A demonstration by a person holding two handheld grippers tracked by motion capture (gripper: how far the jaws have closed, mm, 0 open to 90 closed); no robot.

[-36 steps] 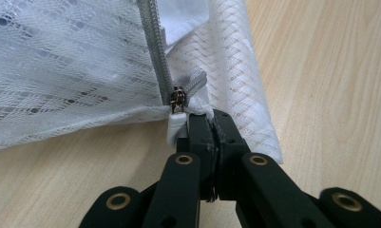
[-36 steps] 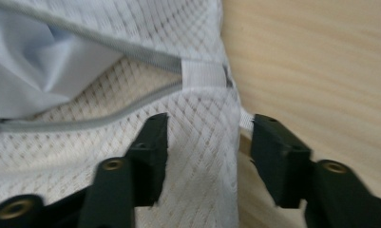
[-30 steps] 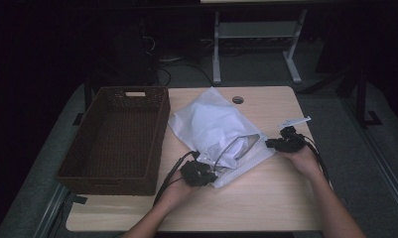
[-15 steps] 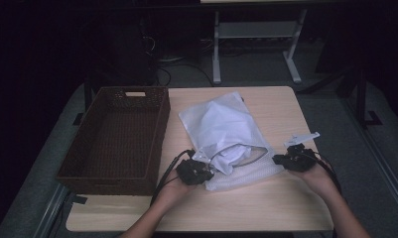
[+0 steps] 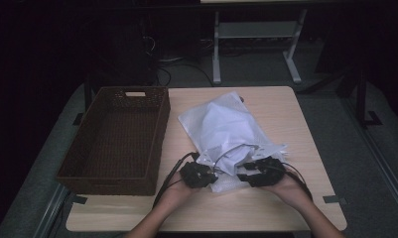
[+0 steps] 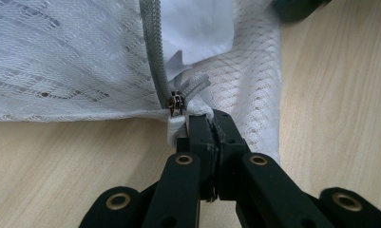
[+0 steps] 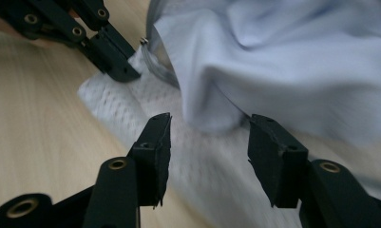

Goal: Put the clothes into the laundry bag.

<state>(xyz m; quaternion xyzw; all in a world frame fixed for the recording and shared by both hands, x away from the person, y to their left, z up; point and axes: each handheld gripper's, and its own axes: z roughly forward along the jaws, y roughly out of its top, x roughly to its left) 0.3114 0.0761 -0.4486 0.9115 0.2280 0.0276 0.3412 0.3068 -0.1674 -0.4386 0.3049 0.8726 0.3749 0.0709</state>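
A white mesh laundry bag (image 5: 226, 124) lies on the table with a white cloth (image 7: 283, 61) bulging out of its unzipped mouth. My left gripper (image 5: 202, 172) is shut on the bag's near corner, its jaws (image 6: 212, 126) pinching the mesh just below the zipper slider (image 6: 175, 102) and the grey zipper (image 6: 152, 52). My right gripper (image 5: 246, 176) is at the bag's mouth, to the right of the left one. Its jaws (image 7: 209, 137) have just been opening and now stand apart over the mesh, close to the cloth's fold, with nothing pressed between them.
A dark woven basket (image 5: 162, 129) stands on the left of the wooden table (image 5: 291, 119), next to the bag. Bare tabletop runs along the right side and the near edge. Beyond the table stands a metal frame on the dark floor.
My right gripper has come in from the table's right side, leftward to the bag's mouth, and its jaws have opened. The bag has sunk flatter. The left gripper has stayed put.
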